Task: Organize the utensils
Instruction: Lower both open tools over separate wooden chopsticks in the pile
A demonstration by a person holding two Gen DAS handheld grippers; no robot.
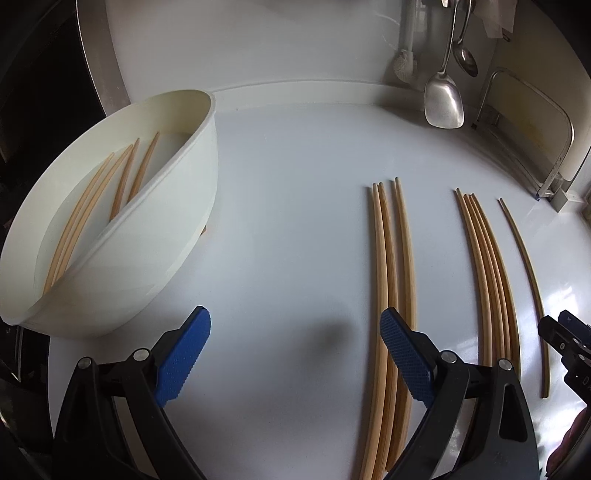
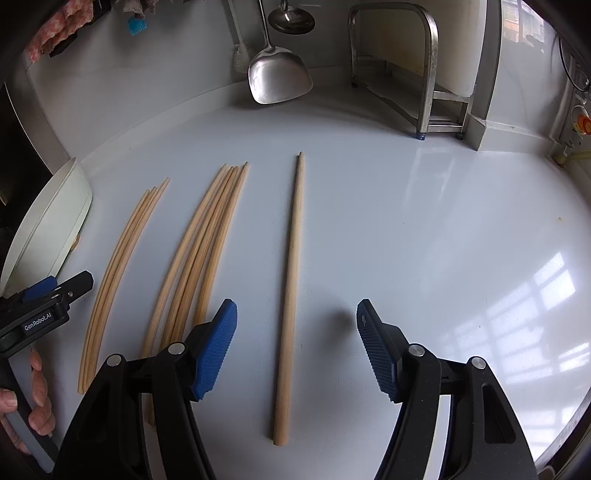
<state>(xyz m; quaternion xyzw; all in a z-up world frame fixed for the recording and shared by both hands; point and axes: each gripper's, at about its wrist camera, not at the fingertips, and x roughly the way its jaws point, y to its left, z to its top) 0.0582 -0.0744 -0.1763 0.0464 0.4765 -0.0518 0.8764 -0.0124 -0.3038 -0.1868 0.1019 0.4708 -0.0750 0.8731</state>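
Note:
Wooden chopsticks lie on the white counter in three lots: a left bunch [image 1: 393, 266] [image 2: 122, 266], a middle bunch [image 1: 487, 266] [image 2: 207, 240] and a single chopstick [image 1: 524, 280] [image 2: 291, 280]. A white oval container [image 1: 177, 221] [image 2: 48, 229] at the left holds several more chopsticks [image 1: 92, 206]. My left gripper [image 1: 295, 343] is open and empty, between the container and the left bunch. My right gripper [image 2: 297, 339] is open and empty, its jaws standing either side of the single chopstick's near half.
A steel spatula [image 1: 443, 99] [image 2: 277, 77], a ladle [image 2: 291, 18] and a brush [image 1: 406, 62] hang at the back wall. A steel rack [image 2: 424, 74] [image 1: 532, 147] stands at the back right. A dark opening borders the counter at left.

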